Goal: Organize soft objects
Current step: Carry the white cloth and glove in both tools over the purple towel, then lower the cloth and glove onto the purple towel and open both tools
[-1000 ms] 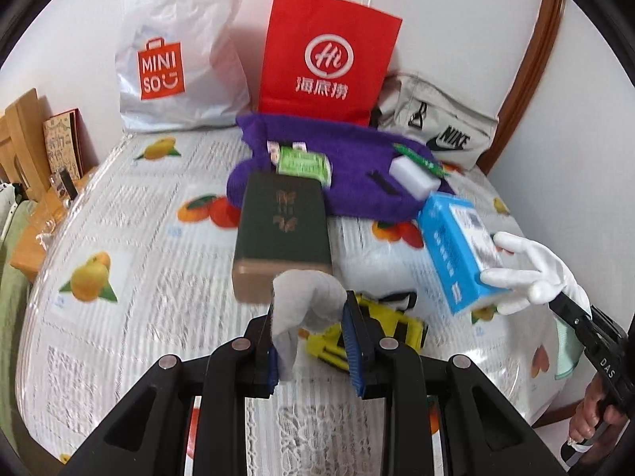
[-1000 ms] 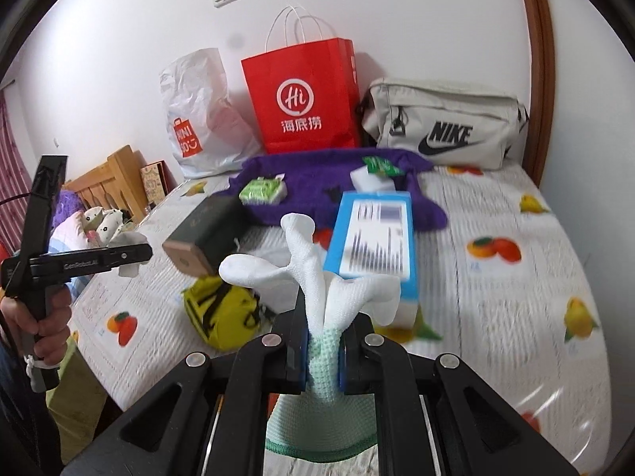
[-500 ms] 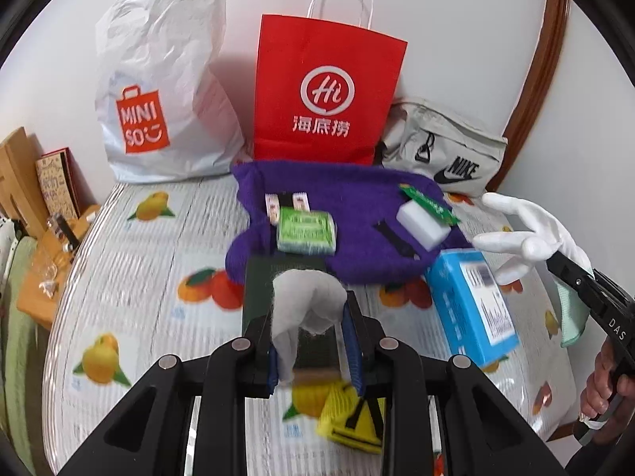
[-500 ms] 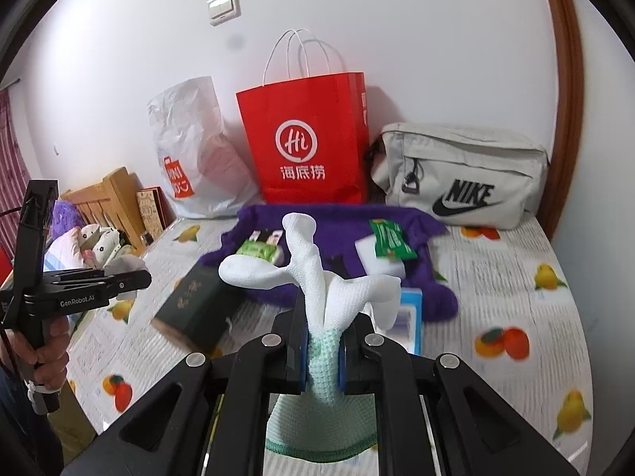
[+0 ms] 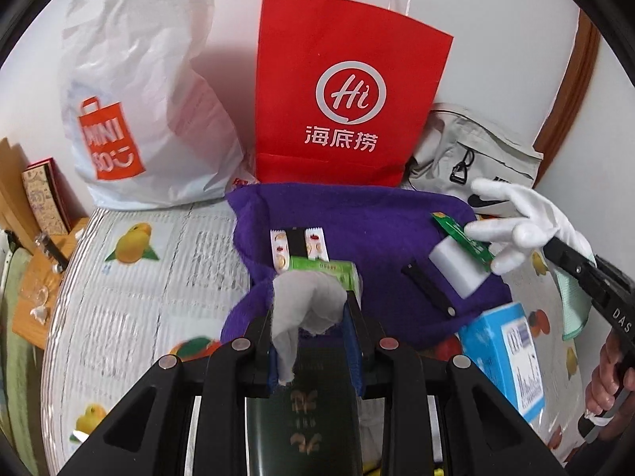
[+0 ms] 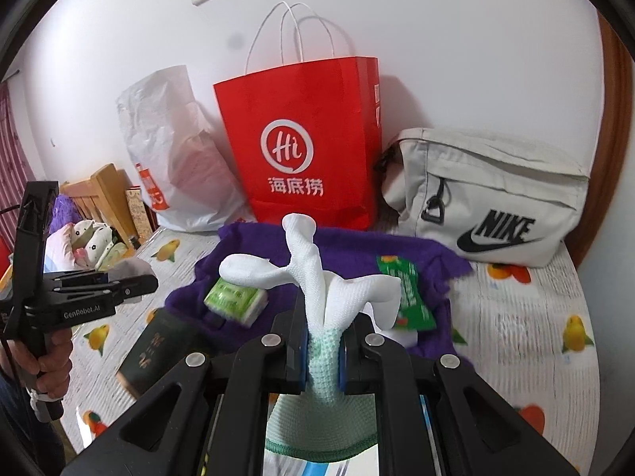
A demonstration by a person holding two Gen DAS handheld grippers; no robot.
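Tongs both clamped: right tongs [image 6: 322, 351] pinch glove [image 6: 317, 281] at cuff, left tongs [image 5: 313, 341] hold grey cloth [image 5: 305, 305], both above purple towel [image 5: 357, 214]. Risk: floppy glove fingers snag green pack [image 6: 405, 289], or cloth slips w/ thin grip.

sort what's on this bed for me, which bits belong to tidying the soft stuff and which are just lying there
Part of the job:
- white glove in the right claw
- pale cloth in the left claw
- purple towel

Just lying about:
- red paper bag
- Nike bag
- blue box
- dark green box
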